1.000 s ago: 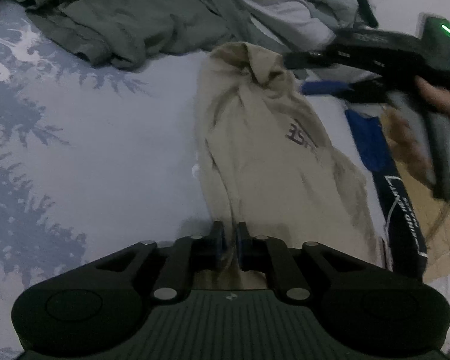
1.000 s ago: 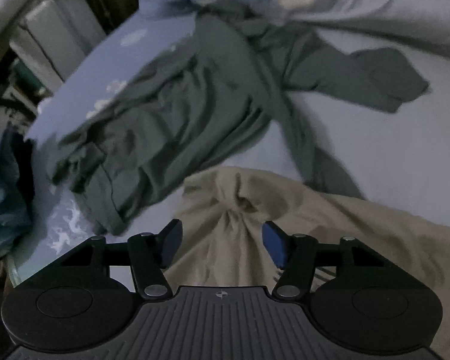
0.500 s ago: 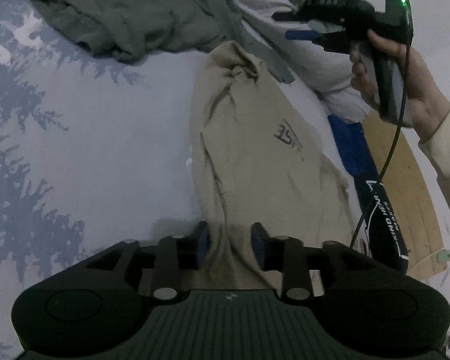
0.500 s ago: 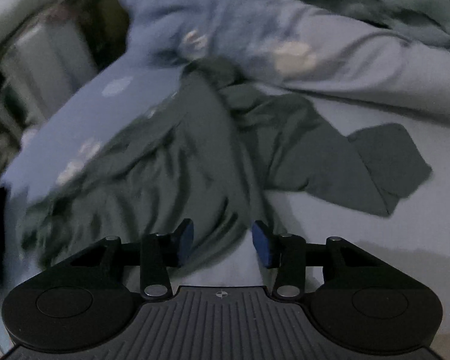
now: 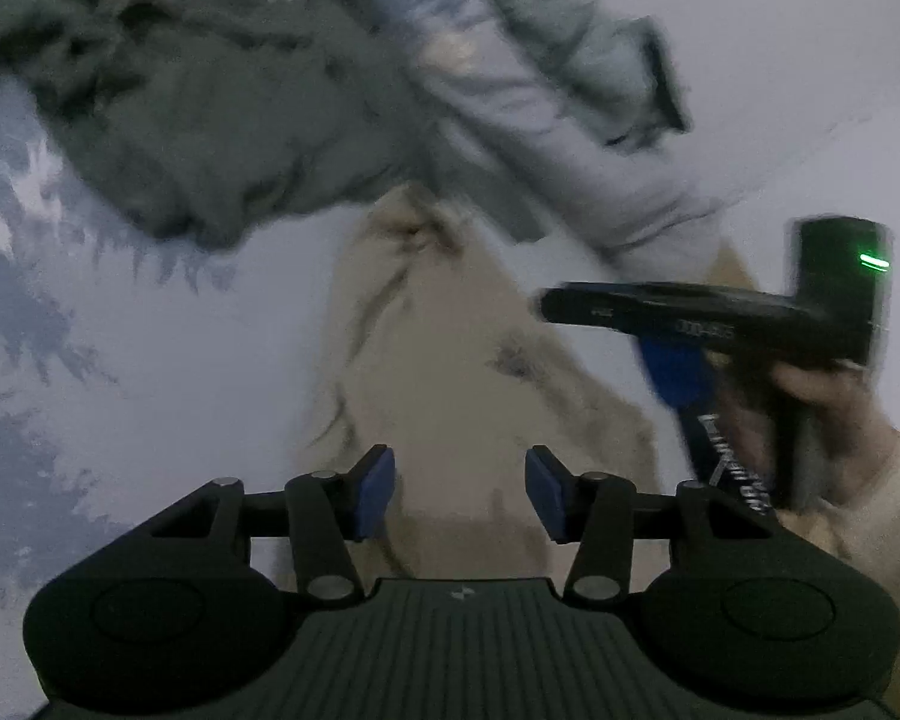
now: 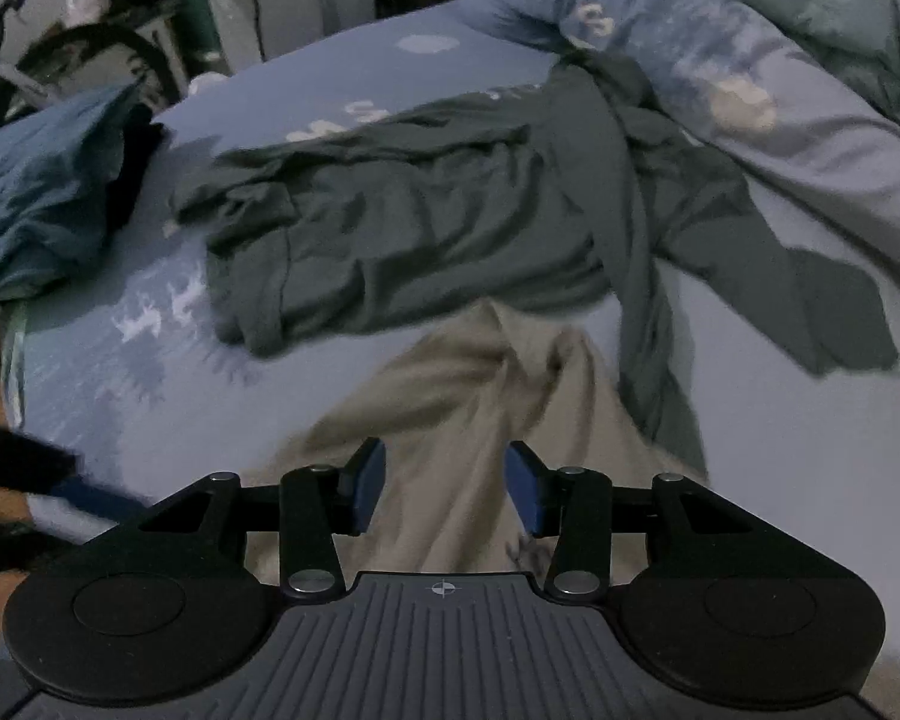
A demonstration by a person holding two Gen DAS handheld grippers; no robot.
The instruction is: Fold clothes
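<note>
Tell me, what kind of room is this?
Probably a bedroom. The clothes, a beige shirt and a dark green shirt, lie on a bed with a blue patterned sheet and a rumpled blue duvet.

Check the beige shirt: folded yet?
Not neatly: beige shirt lies bunched lengthwise, wrinkled, on the bed. Both tools open.

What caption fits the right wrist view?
Open right gripper hovers over a crumpled beige shirt, dark green shirt beyond on the bed.
</note>
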